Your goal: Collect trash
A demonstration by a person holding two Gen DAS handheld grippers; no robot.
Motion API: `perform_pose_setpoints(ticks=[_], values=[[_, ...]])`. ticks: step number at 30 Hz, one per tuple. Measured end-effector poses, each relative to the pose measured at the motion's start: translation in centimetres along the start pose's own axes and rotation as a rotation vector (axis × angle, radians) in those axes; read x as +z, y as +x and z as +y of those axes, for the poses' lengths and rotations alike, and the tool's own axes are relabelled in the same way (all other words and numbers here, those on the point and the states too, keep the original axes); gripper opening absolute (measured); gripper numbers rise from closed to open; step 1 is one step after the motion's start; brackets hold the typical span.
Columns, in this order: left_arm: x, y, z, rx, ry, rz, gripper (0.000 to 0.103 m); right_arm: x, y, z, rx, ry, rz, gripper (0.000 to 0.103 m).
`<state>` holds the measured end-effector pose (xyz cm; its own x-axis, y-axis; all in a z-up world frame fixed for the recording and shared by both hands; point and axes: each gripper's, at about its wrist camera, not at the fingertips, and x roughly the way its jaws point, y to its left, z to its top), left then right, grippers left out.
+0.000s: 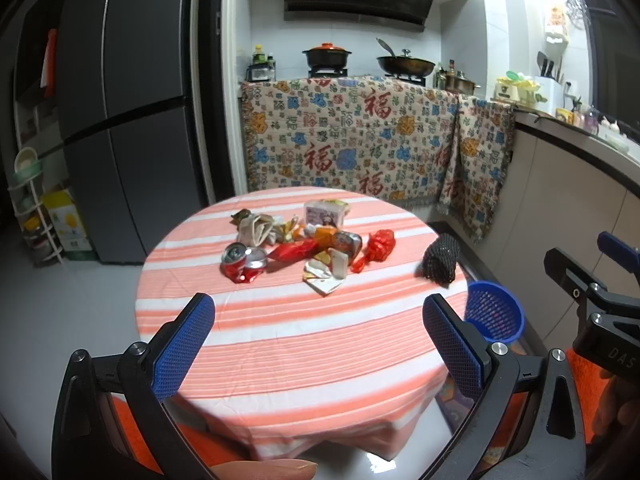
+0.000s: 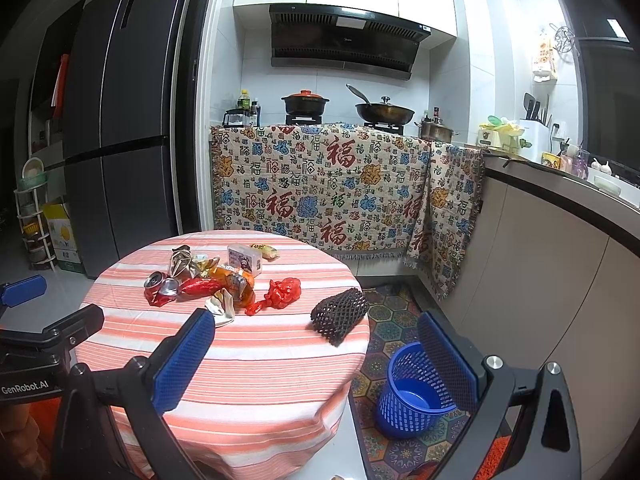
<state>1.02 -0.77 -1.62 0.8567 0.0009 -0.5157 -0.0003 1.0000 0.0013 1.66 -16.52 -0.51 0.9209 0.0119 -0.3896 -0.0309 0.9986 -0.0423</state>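
A pile of trash lies mid-table on the round striped table (image 1: 296, 340) (image 2: 256, 360): crushed red cans (image 1: 242, 262) (image 2: 160, 286), a red wrapper (image 1: 294, 250), a red plastic bag (image 1: 378, 246) (image 2: 284, 292), a white box (image 1: 324, 213) (image 2: 244, 258), crumpled paper (image 1: 322, 278). A black foam net (image 1: 440, 258) (image 2: 340, 314) lies apart at the right edge. A blue mesh bin (image 1: 494, 316) (image 2: 416, 392) stands on the floor, right of the table. My left gripper (image 1: 318, 344) is open, empty, near the table's front. My right gripper (image 2: 316, 360) is open, empty, over the table's right front.
A grey fridge (image 1: 128, 120) stands at the left, with a rack (image 1: 28, 208) beside it. A cloth-draped stove counter (image 1: 352, 136) with pots runs behind the table. A counter (image 2: 560, 216) lines the right side. A patterned mat (image 2: 392, 320) lies under the bin.
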Motion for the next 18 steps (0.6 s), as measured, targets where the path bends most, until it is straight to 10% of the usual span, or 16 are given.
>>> perform_pose_setpoints(ticks=[18], values=[[0.05, 0.03, 0.08, 0.0, -0.001, 0.0, 0.103, -0.12, 0.17, 0.07, -0.004, -0.001, 0.001, 0.103]])
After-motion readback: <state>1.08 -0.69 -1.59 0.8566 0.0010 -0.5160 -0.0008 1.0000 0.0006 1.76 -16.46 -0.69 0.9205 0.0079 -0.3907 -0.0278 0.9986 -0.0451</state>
